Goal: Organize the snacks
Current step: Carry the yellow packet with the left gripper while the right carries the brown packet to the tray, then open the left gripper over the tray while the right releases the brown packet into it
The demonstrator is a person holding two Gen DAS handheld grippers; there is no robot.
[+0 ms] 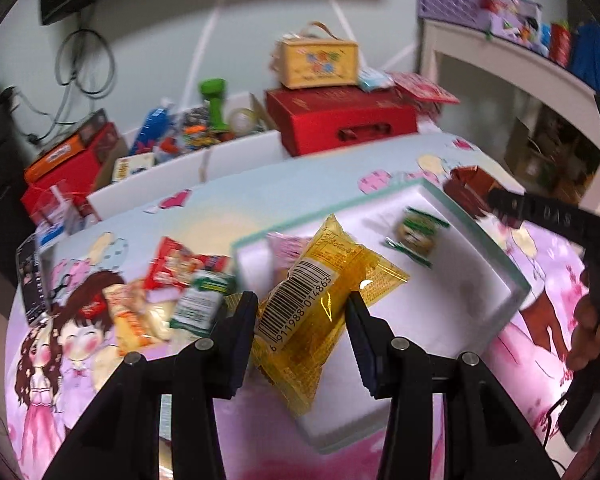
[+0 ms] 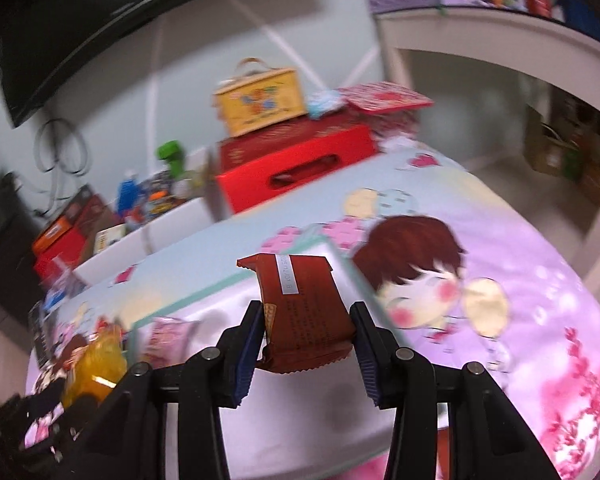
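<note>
My left gripper (image 1: 302, 316) is shut on a yellow snack packet (image 1: 320, 300) with a barcode, held above the white tray (image 1: 496, 264) with a mint rim. Inside the tray lie a green-and-white wrapped snack (image 1: 416, 234) and a pink packet (image 1: 288, 246). My right gripper (image 2: 306, 328) is shut on a brown snack wrapper (image 2: 304, 312), held over the same tray (image 2: 236, 292). From the left wrist view the right gripper (image 1: 500, 204) with its brown wrapper (image 1: 468, 186) shows at the tray's far right corner. The yellow packet (image 2: 94, 372) shows low at the left of the right wrist view.
A loose pile of snacks (image 1: 172, 292) lies left of the tray on the cartoon-print tablecloth (image 1: 540, 272). Behind the table stand a red box (image 1: 340, 120) with a yellow case (image 1: 318, 60) on top, and a white bin (image 1: 204, 156) of assorted items. A white shelf (image 1: 512, 76) rises at the right.
</note>
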